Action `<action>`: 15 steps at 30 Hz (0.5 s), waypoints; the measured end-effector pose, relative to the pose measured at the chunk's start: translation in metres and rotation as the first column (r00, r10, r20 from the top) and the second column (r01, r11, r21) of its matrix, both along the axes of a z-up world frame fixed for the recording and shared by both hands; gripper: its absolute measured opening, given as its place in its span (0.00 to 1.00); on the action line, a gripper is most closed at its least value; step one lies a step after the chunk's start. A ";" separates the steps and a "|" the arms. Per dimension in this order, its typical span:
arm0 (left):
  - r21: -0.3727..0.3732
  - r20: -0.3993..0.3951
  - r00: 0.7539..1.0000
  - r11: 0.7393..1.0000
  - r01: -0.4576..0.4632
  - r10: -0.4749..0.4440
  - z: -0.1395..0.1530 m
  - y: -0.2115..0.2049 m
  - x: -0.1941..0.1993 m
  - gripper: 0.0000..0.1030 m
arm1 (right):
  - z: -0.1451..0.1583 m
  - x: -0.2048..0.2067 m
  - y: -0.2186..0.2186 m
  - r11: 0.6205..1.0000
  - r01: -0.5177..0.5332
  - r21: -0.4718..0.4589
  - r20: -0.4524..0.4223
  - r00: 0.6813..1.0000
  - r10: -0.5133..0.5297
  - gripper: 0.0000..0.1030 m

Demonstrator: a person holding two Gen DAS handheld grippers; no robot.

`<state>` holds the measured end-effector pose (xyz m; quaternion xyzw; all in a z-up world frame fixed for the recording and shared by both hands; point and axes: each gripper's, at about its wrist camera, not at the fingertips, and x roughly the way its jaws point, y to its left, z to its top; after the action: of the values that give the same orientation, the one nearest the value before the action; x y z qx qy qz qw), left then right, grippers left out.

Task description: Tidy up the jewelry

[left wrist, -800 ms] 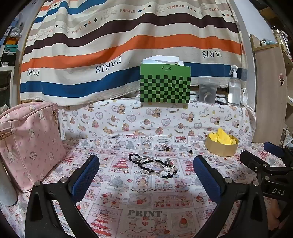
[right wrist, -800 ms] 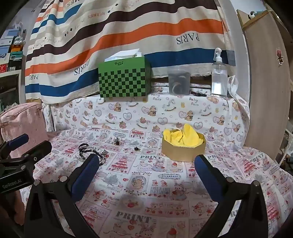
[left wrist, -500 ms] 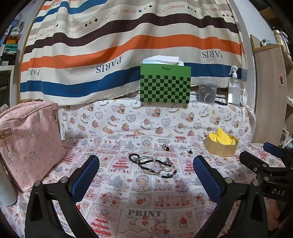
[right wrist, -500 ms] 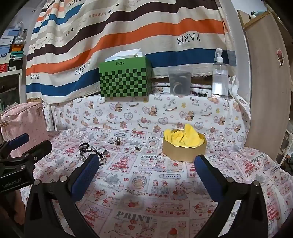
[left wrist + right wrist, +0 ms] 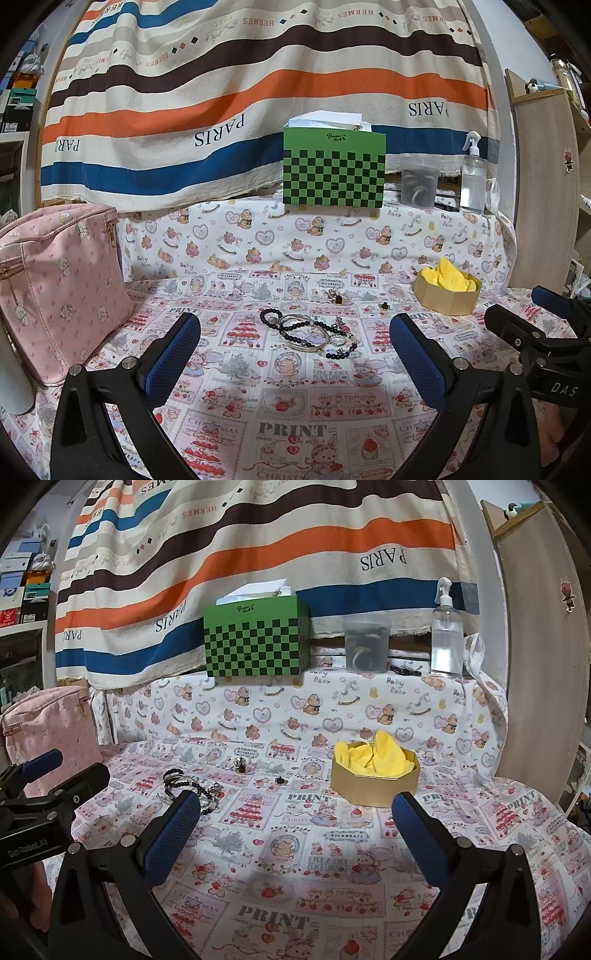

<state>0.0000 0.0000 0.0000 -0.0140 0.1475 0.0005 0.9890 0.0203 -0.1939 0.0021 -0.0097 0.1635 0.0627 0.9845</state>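
A pile of black bead bracelets and a silver bangle (image 5: 308, 334) lies on the printed cloth ahead of my left gripper (image 5: 295, 347), which is open and empty. The pile also shows at left in the right wrist view (image 5: 190, 786). Two small pieces, a ring-like charm (image 5: 336, 296) and a dark stud (image 5: 385, 305), lie just beyond. A gold hexagonal box (image 5: 373, 781) lined with yellow cloth stands ahead of my right gripper (image 5: 295, 827), also open and empty. The box is also in the left view (image 5: 445, 293).
A pink bear-print bag (image 5: 55, 288) stands at left. On the raised back ledge are a green checkered tissue box (image 5: 334, 168), a clear container (image 5: 419, 181) and a spray bottle (image 5: 472, 177). A wooden cabinet (image 5: 539, 664) stands at right.
Both views shift only slightly; the right gripper has drifted a little. Nothing on the cloth has moved.
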 end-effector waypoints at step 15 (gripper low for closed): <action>0.000 -0.004 1.000 1.000 -0.004 0.004 -0.003 0.006 0.003 1.00 | 0.001 -0.002 -0.002 1.000 0.011 0.004 0.004 1.000 -0.011 1.00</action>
<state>0.0026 0.0063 -0.0031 -0.0143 0.1494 0.0024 0.9887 0.0184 -0.1962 0.0027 -0.0070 0.1614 0.0577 0.9852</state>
